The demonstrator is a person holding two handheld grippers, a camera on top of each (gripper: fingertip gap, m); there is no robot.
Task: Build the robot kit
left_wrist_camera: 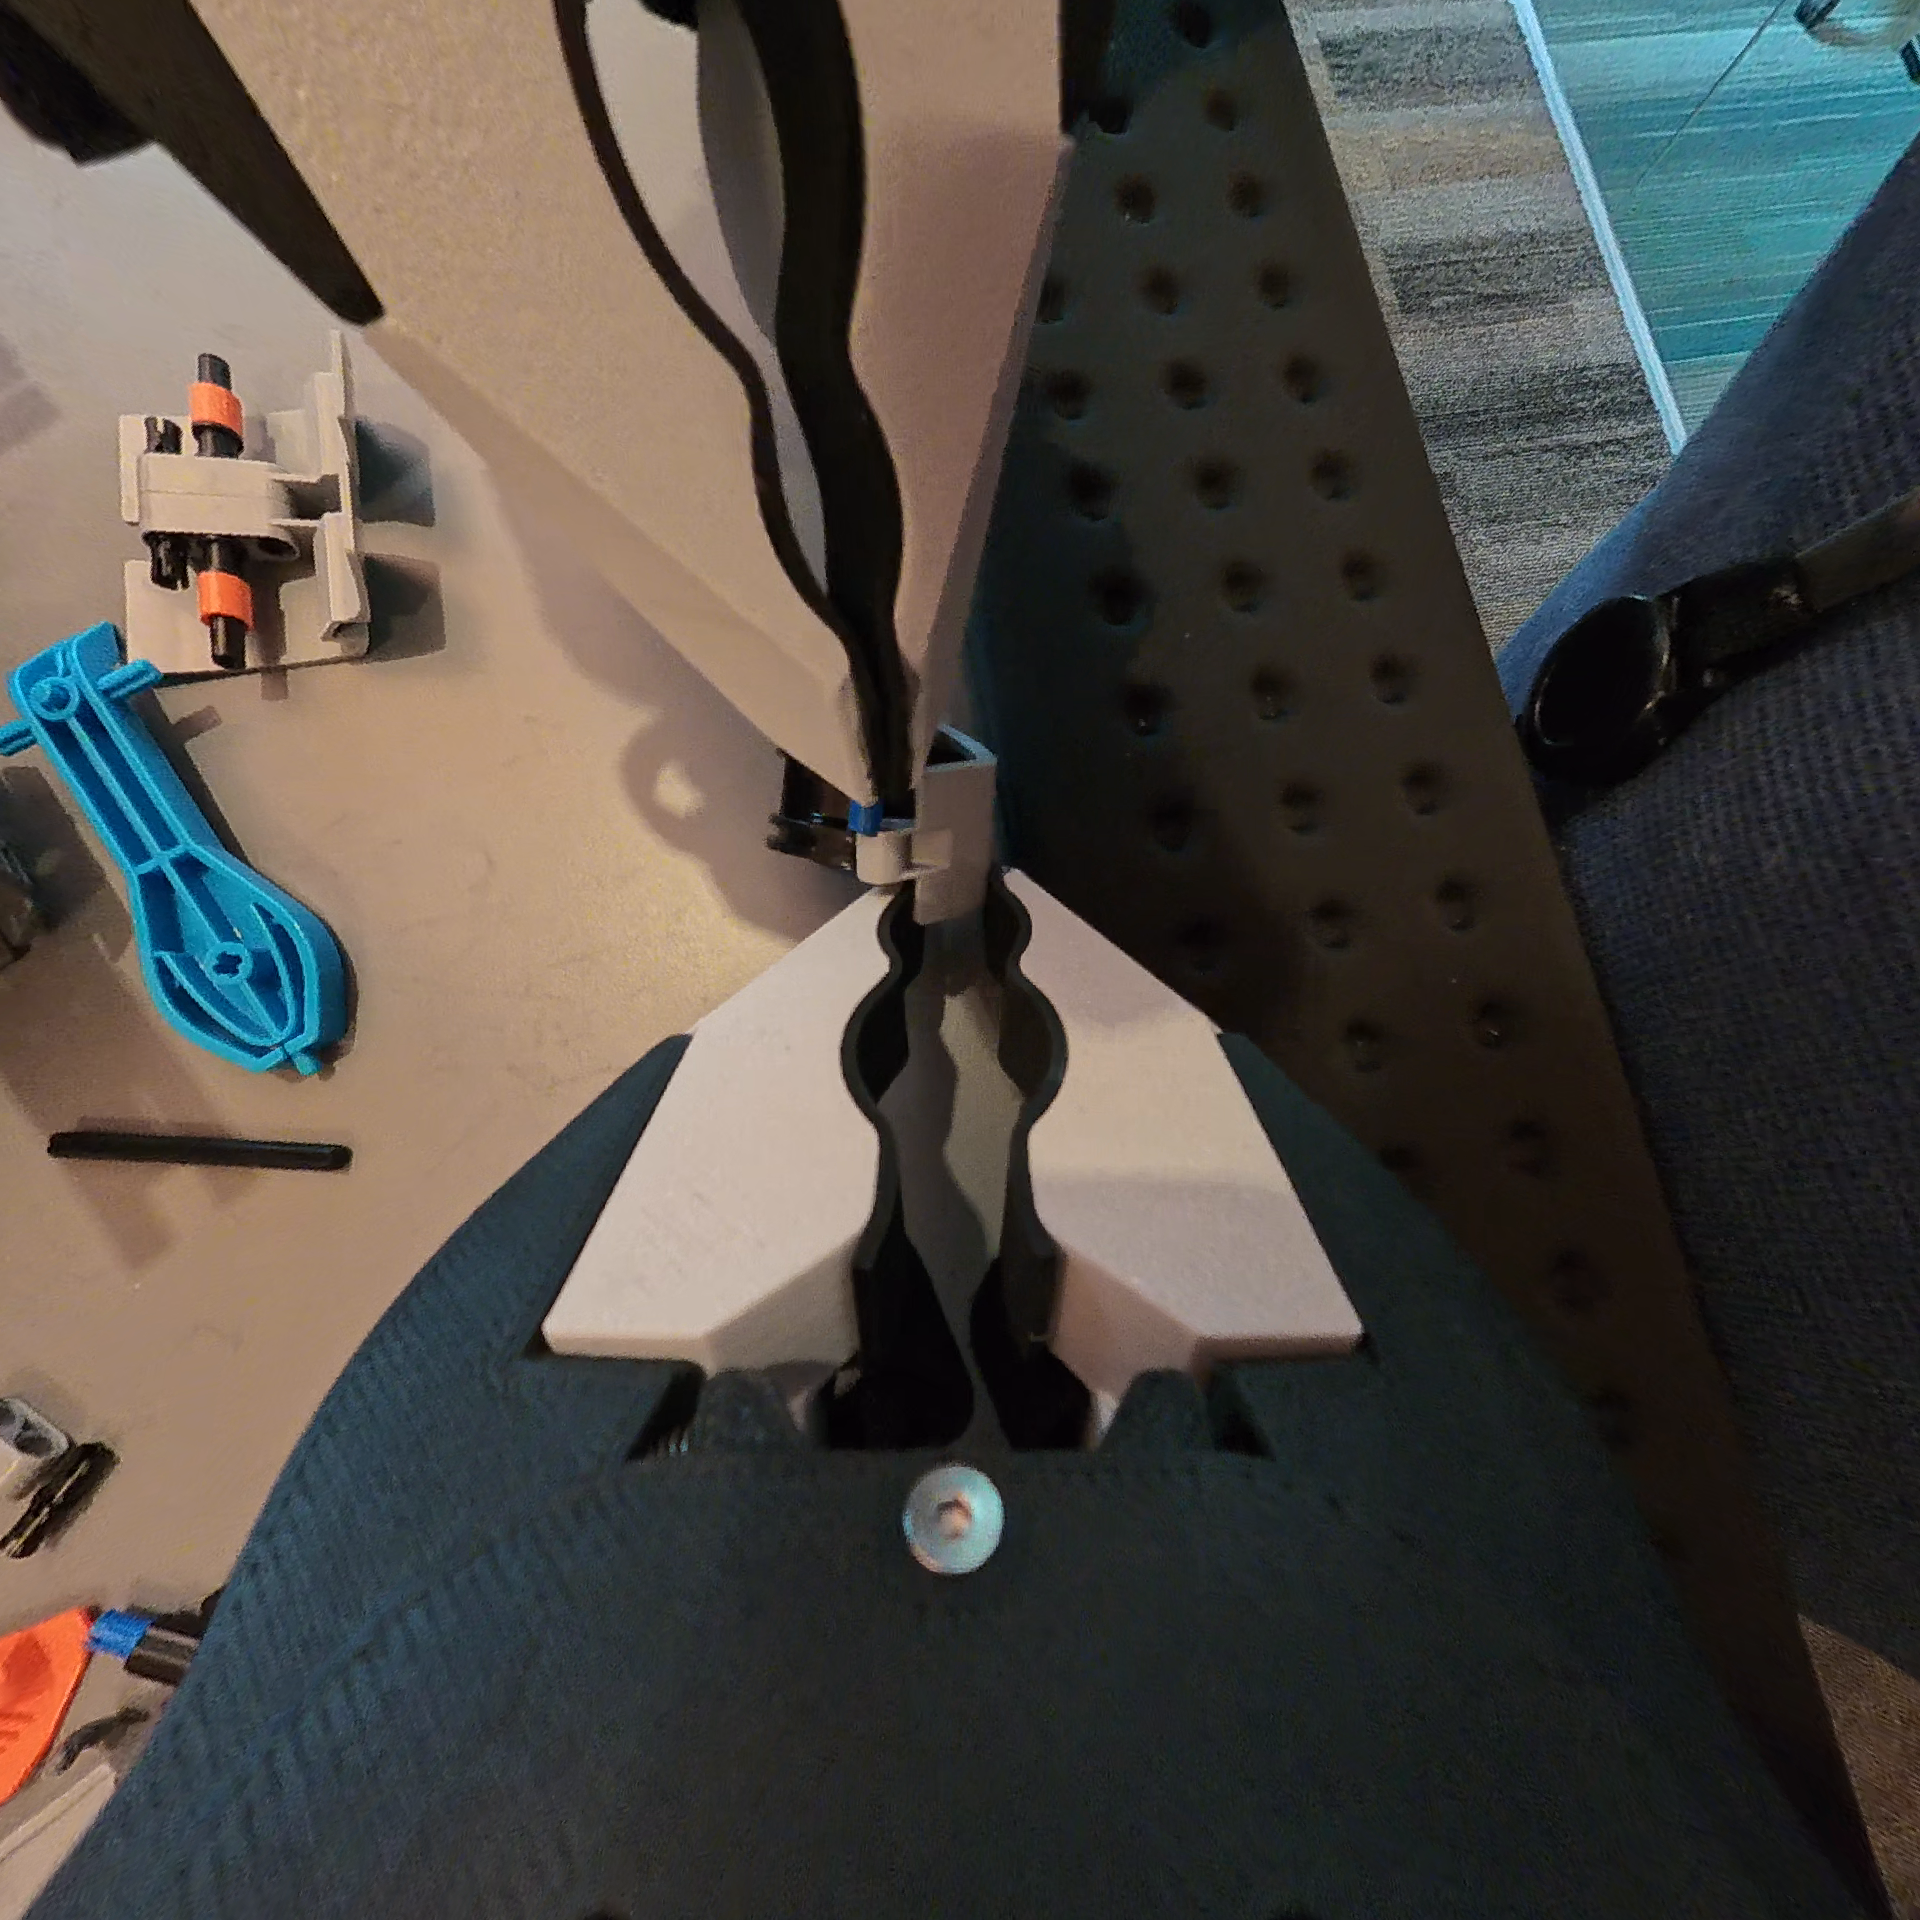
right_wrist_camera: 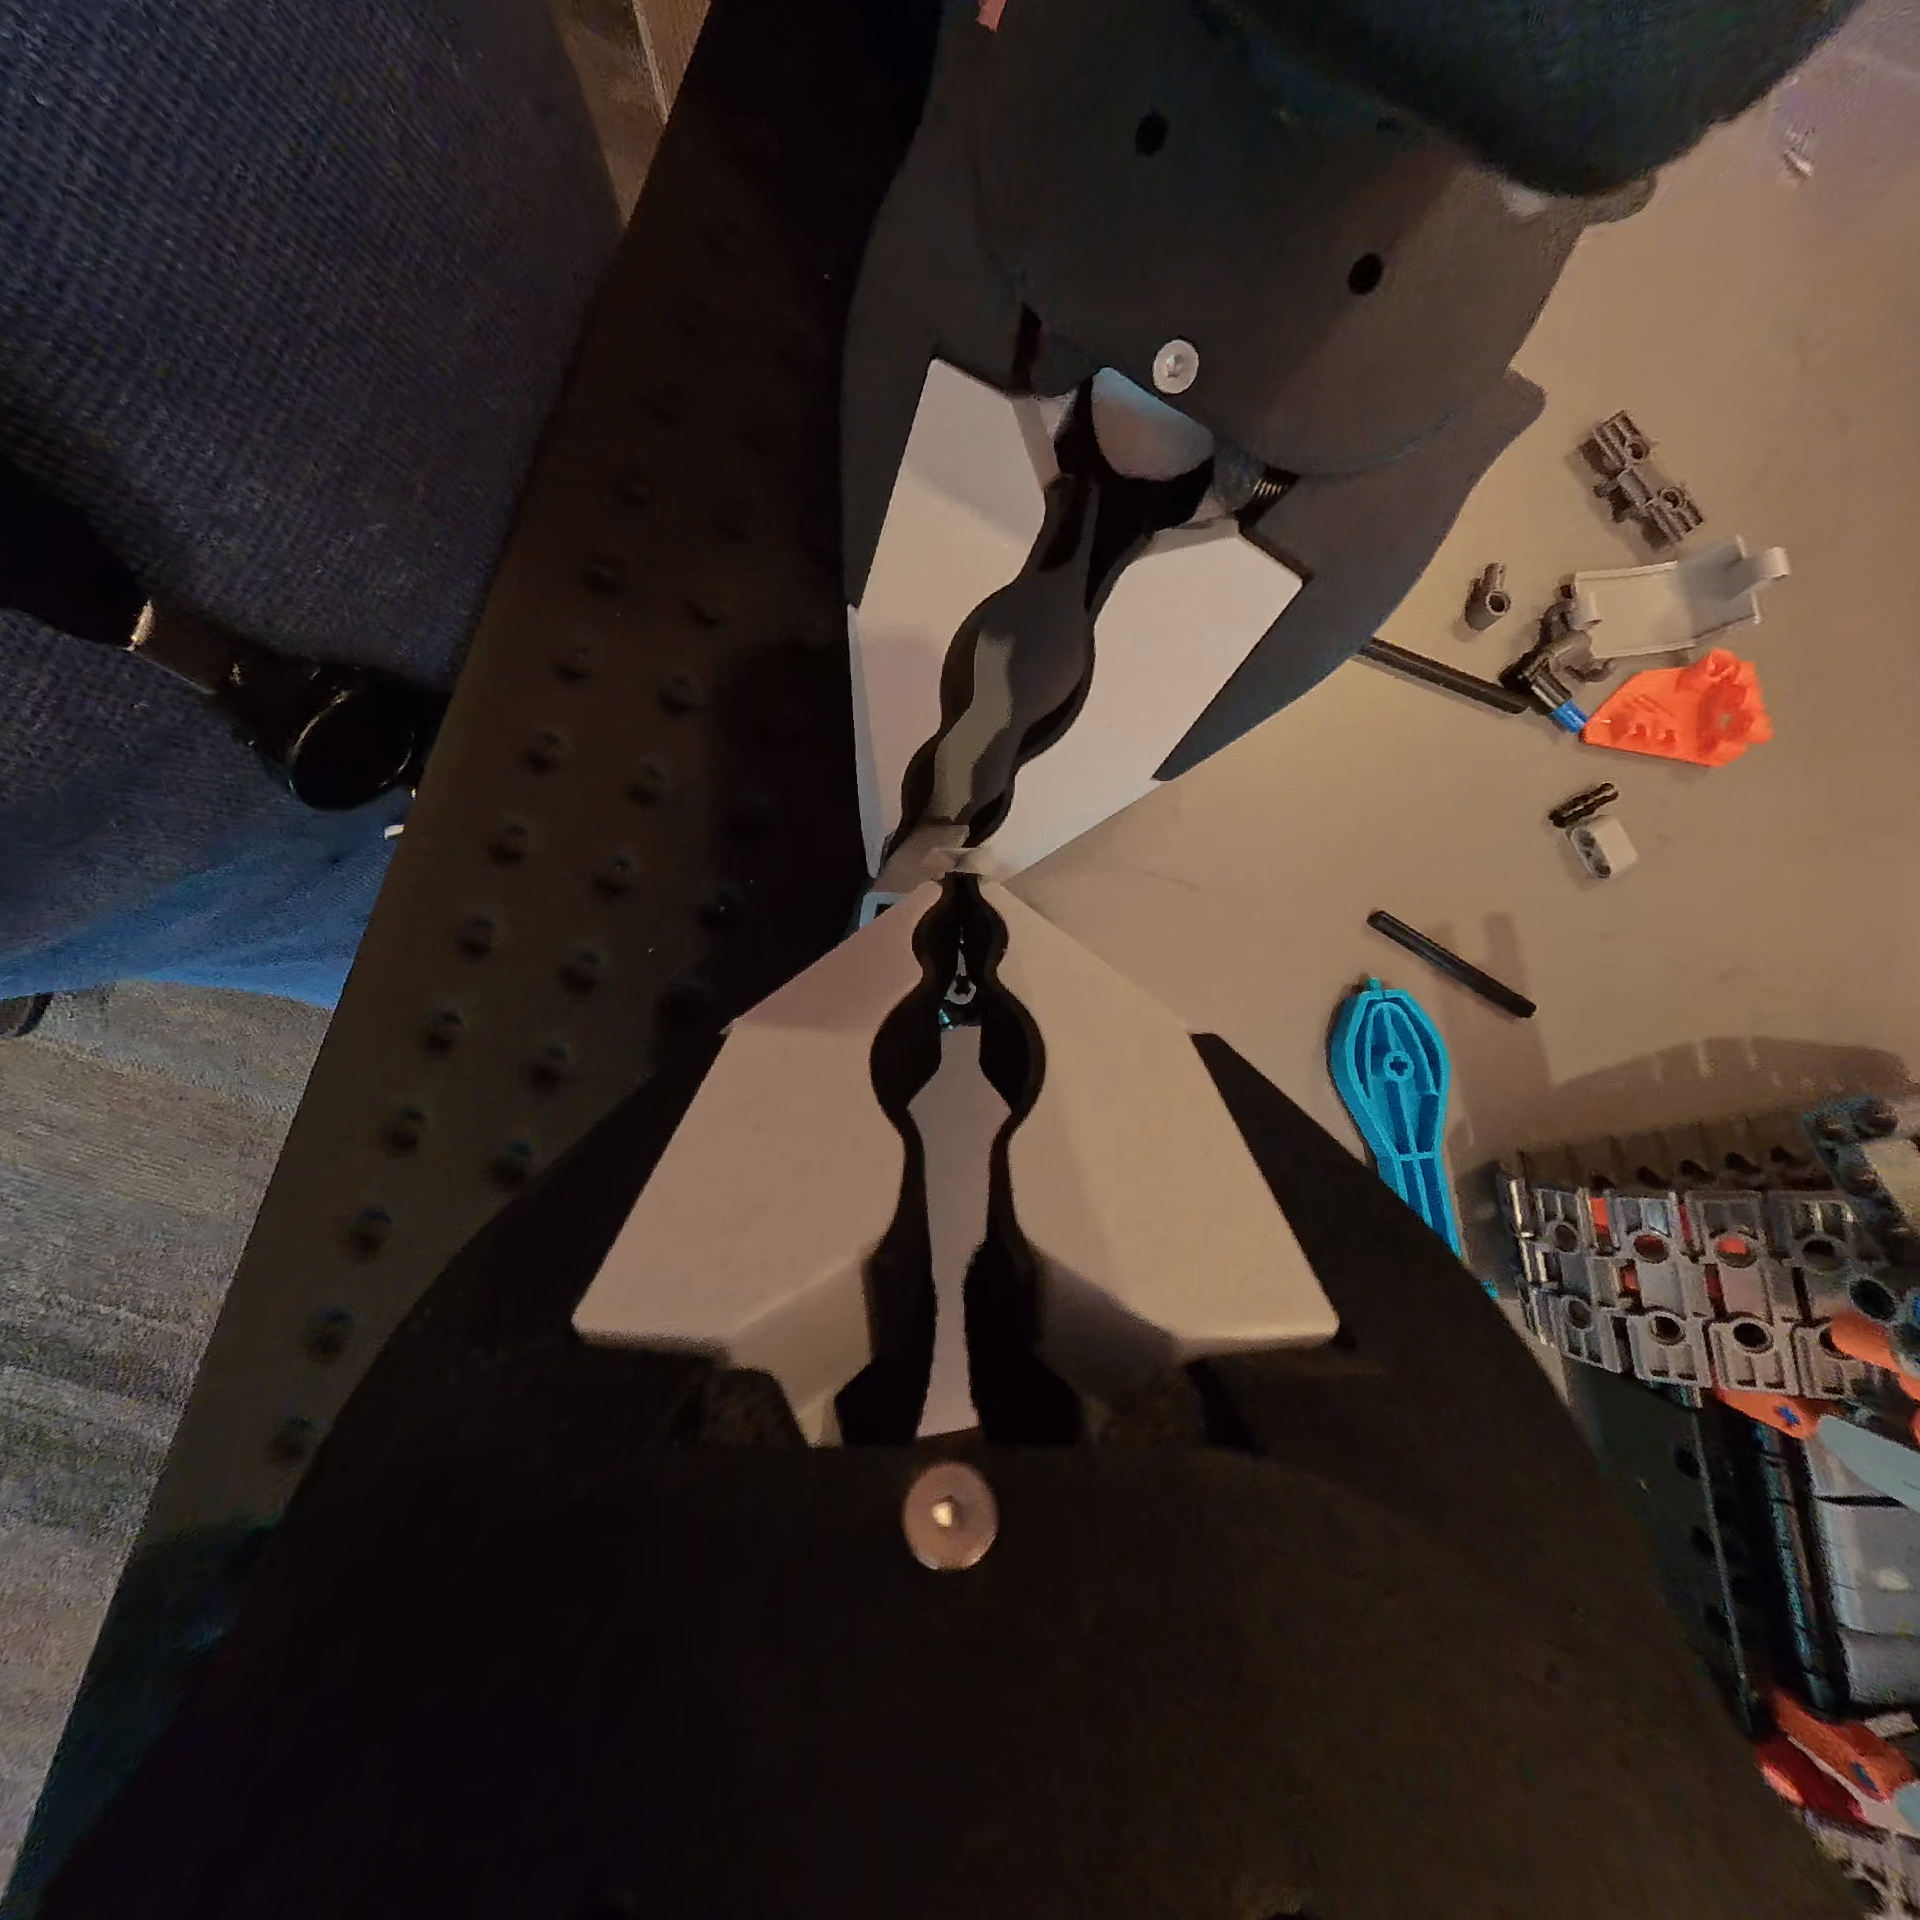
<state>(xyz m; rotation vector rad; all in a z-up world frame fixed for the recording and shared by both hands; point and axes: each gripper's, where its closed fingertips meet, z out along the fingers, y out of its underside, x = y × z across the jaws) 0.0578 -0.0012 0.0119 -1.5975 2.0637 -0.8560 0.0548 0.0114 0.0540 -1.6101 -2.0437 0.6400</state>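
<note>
In the left wrist view my left gripper (left_wrist_camera: pixel 951 906) is shut on a small grey angled piece (left_wrist_camera: pixel 964 805), held over the table's edge. My right gripper (left_wrist_camera: pixel 888 774) comes in from above, tip to tip with the left one. It is shut on a short pin with a blue end (left_wrist_camera: pixel 862 818) and a black end (left_wrist_camera: pixel 805 823), which sits in a grey connector (left_wrist_camera: pixel 885 854) against the grey piece. In the right wrist view my right gripper (right_wrist_camera: pixel 956 891) meets the left gripper (right_wrist_camera: pixel 935 836) at the grey piece (right_wrist_camera: pixel 914 854). The pin (right_wrist_camera: pixel 958 995) shows dimly between my fingers.
A blue lever tool (left_wrist_camera: pixel 177 862), a grey assembly with orange bushes (left_wrist_camera: pixel 239 520) and a black axle (left_wrist_camera: pixel 197 1151) lie on the table. A black perforated strip (left_wrist_camera: pixel 1247 623) runs along its edge. Beyond it, a person's sleeve and watch (left_wrist_camera: pixel 1600 686). An orange panel (right_wrist_camera: pixel 1683 717) and a large brick model (right_wrist_camera: pixel 1714 1299) lie to the right. My hands' fingertips stand some 4 cm from each other. The large brick model (right_wrist_camera: pixel 1714 1299) sits 15 cm or so from the ends of my right fingers.
</note>
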